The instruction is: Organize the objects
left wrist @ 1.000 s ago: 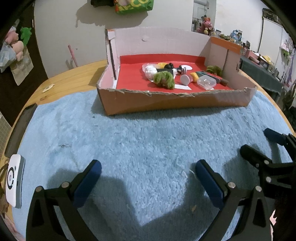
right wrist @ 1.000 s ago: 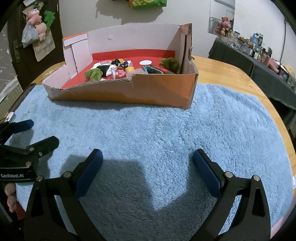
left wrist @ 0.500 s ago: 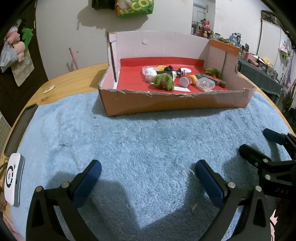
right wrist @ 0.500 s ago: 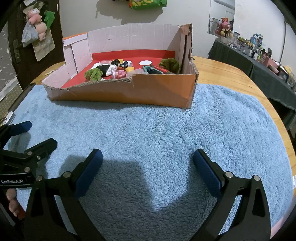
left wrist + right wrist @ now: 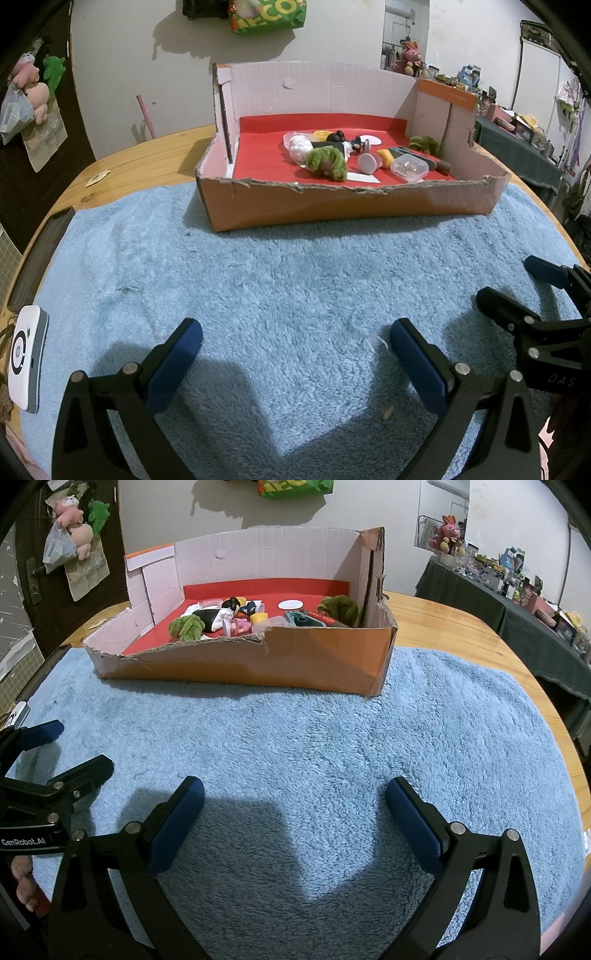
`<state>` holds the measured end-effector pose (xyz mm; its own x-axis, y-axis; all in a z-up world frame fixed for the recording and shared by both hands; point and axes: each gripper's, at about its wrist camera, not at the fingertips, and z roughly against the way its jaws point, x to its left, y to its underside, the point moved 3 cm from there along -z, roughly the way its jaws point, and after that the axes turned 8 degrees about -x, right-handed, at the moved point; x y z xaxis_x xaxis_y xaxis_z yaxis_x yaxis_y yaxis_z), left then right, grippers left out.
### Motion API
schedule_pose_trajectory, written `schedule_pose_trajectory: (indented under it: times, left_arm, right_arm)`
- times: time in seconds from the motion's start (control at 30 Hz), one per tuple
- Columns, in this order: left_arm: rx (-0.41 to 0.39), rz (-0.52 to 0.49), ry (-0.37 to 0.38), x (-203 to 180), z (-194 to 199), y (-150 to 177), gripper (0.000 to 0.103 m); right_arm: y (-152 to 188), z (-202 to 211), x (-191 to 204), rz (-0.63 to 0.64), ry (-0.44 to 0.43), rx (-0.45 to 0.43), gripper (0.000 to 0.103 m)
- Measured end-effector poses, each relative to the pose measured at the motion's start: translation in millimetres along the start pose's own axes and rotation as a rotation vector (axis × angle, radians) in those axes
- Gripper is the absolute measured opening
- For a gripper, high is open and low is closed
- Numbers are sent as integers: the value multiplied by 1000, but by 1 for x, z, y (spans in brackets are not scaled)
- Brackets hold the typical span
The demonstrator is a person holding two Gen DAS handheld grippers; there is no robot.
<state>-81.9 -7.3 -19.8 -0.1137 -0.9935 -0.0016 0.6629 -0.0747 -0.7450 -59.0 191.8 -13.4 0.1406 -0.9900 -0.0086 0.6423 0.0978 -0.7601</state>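
A torn cardboard box point(image 5: 347, 212) point(image 5: 314, 661) with a red floor stands at the far side of a blue fluffy towel point(image 5: 277, 280) point(image 5: 332, 738). Inside lie several small items: a green fuzzy ball point(image 5: 327, 162) point(image 5: 188, 627), a black-and-white doll point(image 5: 341, 142) point(image 5: 218, 614), a clear plastic case point(image 5: 408, 168) and a second green ball point(image 5: 424, 144) point(image 5: 340, 607). My left gripper point(image 5: 295, 341) point(image 5: 55, 746) hovers open over the towel, holding nothing. My right gripper point(image 5: 293, 799) point(image 5: 517, 280) is also open and empty, beside the left one.
A white device point(image 5: 26, 356) lies at the towel's left edge beside a dark flat slab point(image 5: 40, 258). The round wooden table point(image 5: 147, 155) point(image 5: 461, 627) shows beyond the towel. A cluttered dark side table point(image 5: 517, 594) stands at the right. Bags hang on the wall.
The left wrist view has shifted slightly, the box sitting a little further right and nearer. Both grippers stay open; the right view is almost unchanged.
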Motion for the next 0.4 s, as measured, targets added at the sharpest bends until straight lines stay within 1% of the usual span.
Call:
schedule_pose_trajectory:
  times: [0.4]
  left_arm:
    - [-1, 0, 3, -2, 0, -1, 103]
  right_arm:
    - [0, 0, 0, 0, 0, 0, 101]
